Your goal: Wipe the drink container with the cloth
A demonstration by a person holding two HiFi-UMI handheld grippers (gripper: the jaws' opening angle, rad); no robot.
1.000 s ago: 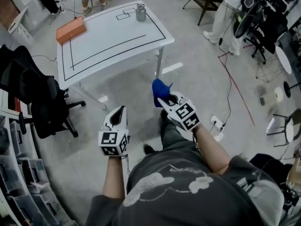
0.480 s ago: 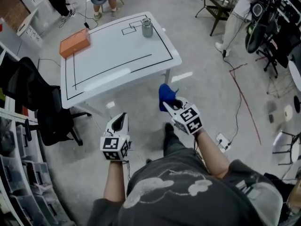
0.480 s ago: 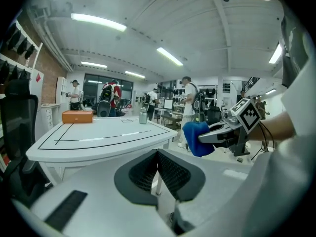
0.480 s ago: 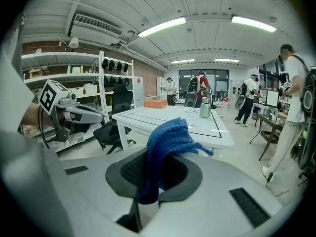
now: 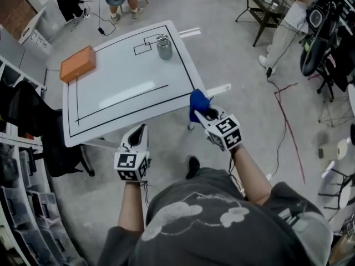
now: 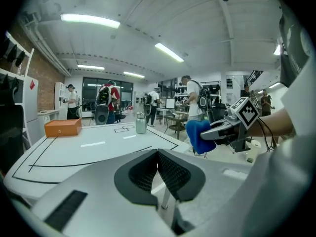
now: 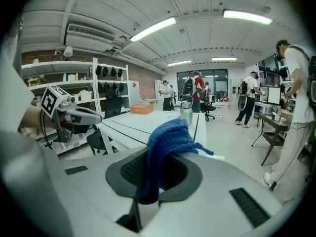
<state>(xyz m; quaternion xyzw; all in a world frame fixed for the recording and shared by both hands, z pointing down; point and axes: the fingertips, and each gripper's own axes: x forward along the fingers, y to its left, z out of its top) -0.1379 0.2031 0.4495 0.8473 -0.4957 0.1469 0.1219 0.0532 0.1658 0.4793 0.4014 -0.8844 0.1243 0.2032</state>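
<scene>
Left gripper [image 5: 142,131]: your fingers [image 6: 140,174] are pressed together with nothing between them. Right gripper [image 5: 206,115]: your fingers [image 7: 129,171] are clamped on the blue knitted cloth [image 7: 165,139]. It bunches above them and trails a loose strand to one side.

Risks, judged from this position:
- The fingers pinch only a fold of the cloth. Hard rubbing could pull it free.
- The loose strand could snag on the bottle's cap.
- Both grippers sit off the near edge of the white worktop [image 5: 122,76]. The task's thing, a steel drink bottle [image 5: 164,47], stands upright at the far side, well apart from them. A long reach would make your contact less steady.
- Nothing braces the bottle, and it is near the far right corner. A one-sided wipe could tip it or push it toward the edge. Your left fingers would have to open before they could steady it.

Containers:
- Steel drink bottle: beside a small rectangle marked on the worktop. The cap appears to be on, and the contents are not visible.
- Orange box [image 5: 77,64]: at the far left edge of the worktop, closed, contents hidden.
</scene>
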